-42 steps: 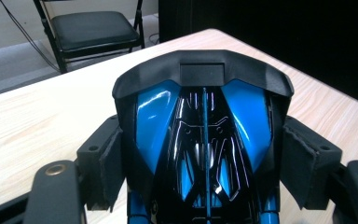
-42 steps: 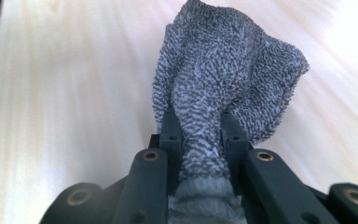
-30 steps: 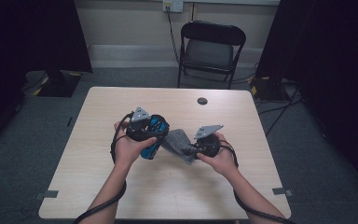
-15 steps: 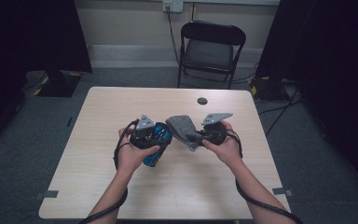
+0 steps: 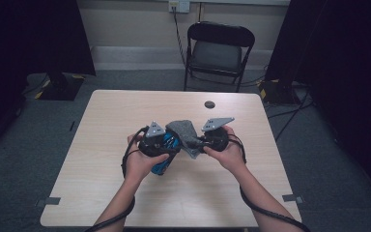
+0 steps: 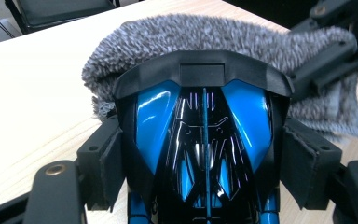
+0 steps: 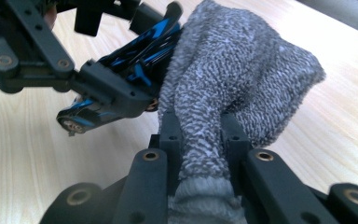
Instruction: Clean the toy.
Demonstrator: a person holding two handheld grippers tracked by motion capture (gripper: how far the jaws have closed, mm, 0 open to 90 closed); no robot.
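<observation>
My left gripper (image 5: 165,149) is shut on a glossy blue and black toy car (image 5: 169,141), held above the table; its pads (image 6: 109,163) press both flanks of the car (image 6: 205,140). My right gripper (image 5: 196,143) is shut on a grey fluffy cloth (image 5: 183,130), bunched between its jaws (image 7: 200,135). The cloth (image 7: 235,70) drapes over the car's far end (image 7: 140,51) and touches it. In the left gripper view the cloth (image 6: 186,37) lies behind the car's black end piece, with the right gripper (image 6: 335,51) at the upper right.
The light wooden table (image 5: 101,193) carries a small black round object (image 5: 209,104) near its far edge. A black folding chair (image 5: 220,53) stands beyond the table. Cables trail from both grippers towards the near edge.
My right gripper has risen and carried the cloth up from between the hands onto the car's far end. The left gripper with the car has barely shifted.
</observation>
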